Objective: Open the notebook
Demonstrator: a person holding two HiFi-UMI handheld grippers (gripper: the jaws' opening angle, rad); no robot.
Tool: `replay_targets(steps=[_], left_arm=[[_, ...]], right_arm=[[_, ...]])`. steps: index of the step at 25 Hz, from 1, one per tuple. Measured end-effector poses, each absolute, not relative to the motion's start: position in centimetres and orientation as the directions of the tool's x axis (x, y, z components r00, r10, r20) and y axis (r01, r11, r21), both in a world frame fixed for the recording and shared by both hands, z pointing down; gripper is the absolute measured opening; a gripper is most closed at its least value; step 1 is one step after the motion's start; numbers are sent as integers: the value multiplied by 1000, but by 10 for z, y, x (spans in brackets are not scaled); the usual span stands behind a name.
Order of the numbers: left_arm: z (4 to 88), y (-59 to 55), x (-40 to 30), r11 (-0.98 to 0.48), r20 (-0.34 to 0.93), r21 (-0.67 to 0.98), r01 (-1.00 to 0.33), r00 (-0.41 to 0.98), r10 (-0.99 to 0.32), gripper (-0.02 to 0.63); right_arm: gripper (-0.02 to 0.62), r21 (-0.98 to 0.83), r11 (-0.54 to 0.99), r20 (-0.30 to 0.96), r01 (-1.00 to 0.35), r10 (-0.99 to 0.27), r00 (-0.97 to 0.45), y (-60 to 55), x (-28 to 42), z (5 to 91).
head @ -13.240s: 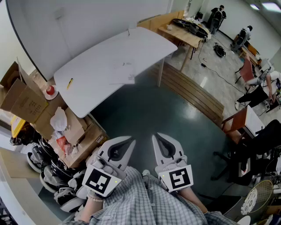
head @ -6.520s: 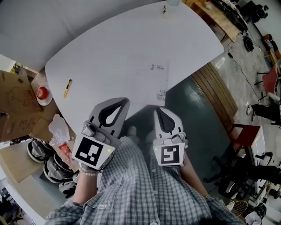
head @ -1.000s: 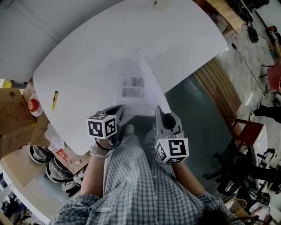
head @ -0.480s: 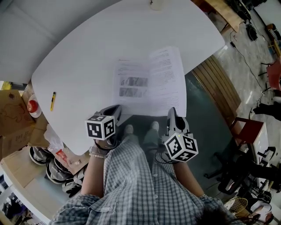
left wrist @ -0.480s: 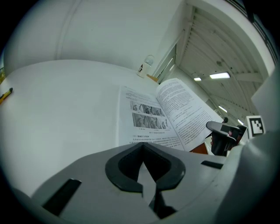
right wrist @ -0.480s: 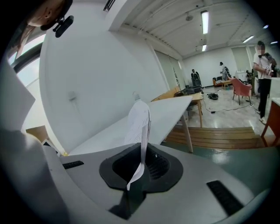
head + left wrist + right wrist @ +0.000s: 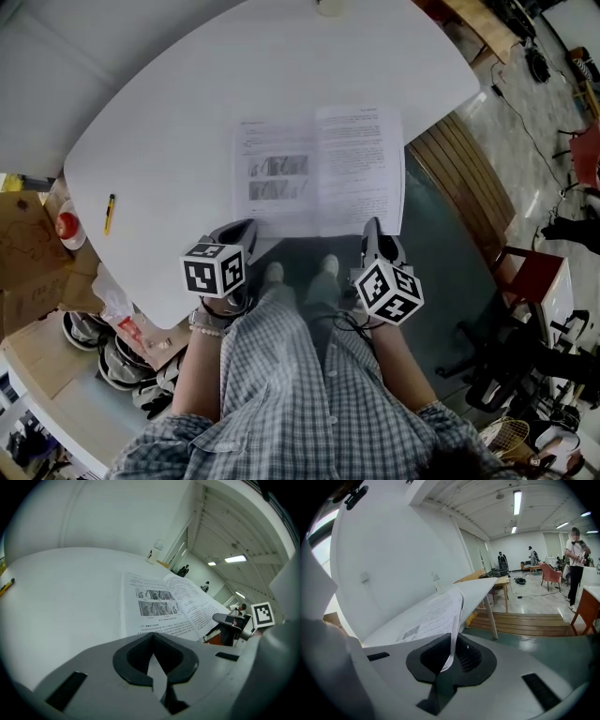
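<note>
Status: notebook (image 7: 319, 169) lies open, flat at the table's (image 7: 169, 112) near edge. My right gripper (image 7: 372, 230) is clamped on the right page's bottom edge. The left gripper (image 7: 242, 232) has its jaws together by the left corner (maybe pinching paper). Pages look thin, floppy and tearable, so I'd hold edges gently.

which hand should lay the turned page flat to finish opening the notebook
Right. The right gripper is shut on the near edge of the turned page, which is not yet flat in its own view. The left gripper is clamped at the near left corner of the notebook, steadying it.
</note>
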State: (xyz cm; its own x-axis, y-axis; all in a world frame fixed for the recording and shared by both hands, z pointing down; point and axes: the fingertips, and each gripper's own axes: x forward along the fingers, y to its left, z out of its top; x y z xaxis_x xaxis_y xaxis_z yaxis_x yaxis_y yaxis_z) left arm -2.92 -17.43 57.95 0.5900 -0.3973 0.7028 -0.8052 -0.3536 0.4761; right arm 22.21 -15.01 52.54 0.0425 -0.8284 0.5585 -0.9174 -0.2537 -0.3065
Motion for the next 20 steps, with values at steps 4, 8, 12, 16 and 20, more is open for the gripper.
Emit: replay_targets(steps=[4, 8, 12, 16, 20], left_arm=[[579, -175, -27, -353, 704, 468, -810, 583, -406, 6], [579, -176, -26, -349, 705, 460, -816, 575, -415, 6], [580, -178, -30, -331, 707, 448, -831, 556, -438, 7], [581, -180, -34, -302, 707, 448, -842, 540, -457, 6], [579, -182, -33, -287, 708, 438, -852, 523, -474, 8]], right_arm=[[37, -320, -283, 595, -904, -803, 41, -153, 229, 546], [37, -376, -303, 610, -876, -792, 12, -156, 231, 564], [37, -401, -277, 593, -873, -805, -17, -171, 228, 568], [37, -405, -241, 585, -882, -810, -47, -188, 224, 569], [37, -401, -205, 586, -893, -806, -78, -201, 224, 570]])
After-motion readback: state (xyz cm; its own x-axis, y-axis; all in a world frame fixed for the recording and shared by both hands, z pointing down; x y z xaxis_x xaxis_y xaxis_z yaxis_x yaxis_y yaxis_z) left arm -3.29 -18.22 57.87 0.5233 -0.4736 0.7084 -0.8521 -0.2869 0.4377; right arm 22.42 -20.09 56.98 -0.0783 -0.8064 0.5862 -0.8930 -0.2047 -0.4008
